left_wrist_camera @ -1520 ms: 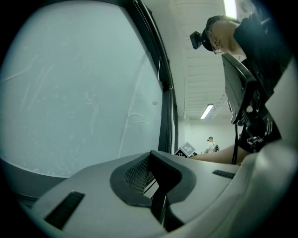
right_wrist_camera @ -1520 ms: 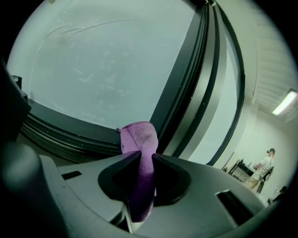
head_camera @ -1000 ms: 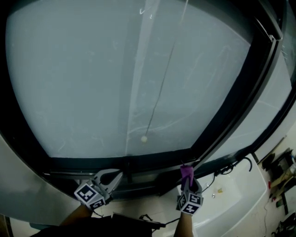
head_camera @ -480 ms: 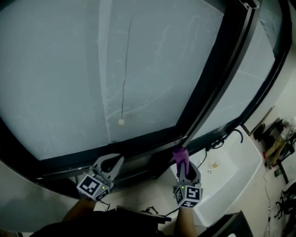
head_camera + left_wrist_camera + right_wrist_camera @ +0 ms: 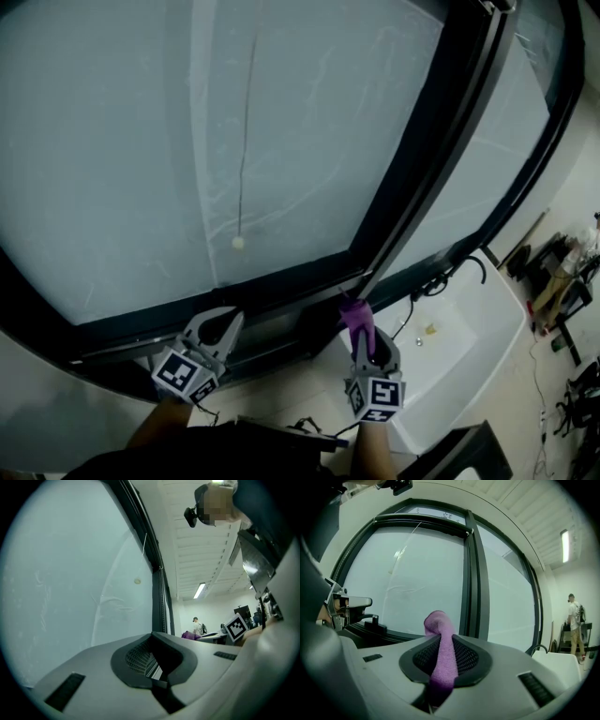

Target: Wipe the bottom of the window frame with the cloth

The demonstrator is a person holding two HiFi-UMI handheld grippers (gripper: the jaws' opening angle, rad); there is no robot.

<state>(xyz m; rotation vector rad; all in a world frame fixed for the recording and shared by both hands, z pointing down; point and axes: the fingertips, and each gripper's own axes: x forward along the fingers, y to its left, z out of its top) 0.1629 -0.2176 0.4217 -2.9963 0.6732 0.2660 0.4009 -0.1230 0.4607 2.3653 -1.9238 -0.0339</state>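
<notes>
While the right claw [image 5: 443, 660] is clamped tight, a purple cloth [image 5: 440, 634] is pinched between its pads and pokes out past the tips in a folded lump. From the head view, that cloth [image 5: 355, 315] sits right at the bottom rail of the window frame [image 5: 272, 292], at the corner where the rail meets the dark upright post [image 5: 422, 159]. Can't honestly tell if it's touching the rail or just shy of it.

The left claw [image 5: 152, 663] has its jaws pulled in with only a sliver between them, and nothing in there, just a bit of frame showing through. In the head view it [image 5: 228, 323] hangs near the same rail, well off to the left of the right claw [image 5: 362, 330].

Past both, there's frosted glass [image 5: 122, 141] with a thin cord ending in a little bead [image 5: 238, 243]. A white ledge [image 5: 473, 333] runs off to the right with a black cable [image 5: 441, 281] on it, and a person [image 5: 574, 616] stands way back in the room.
</notes>
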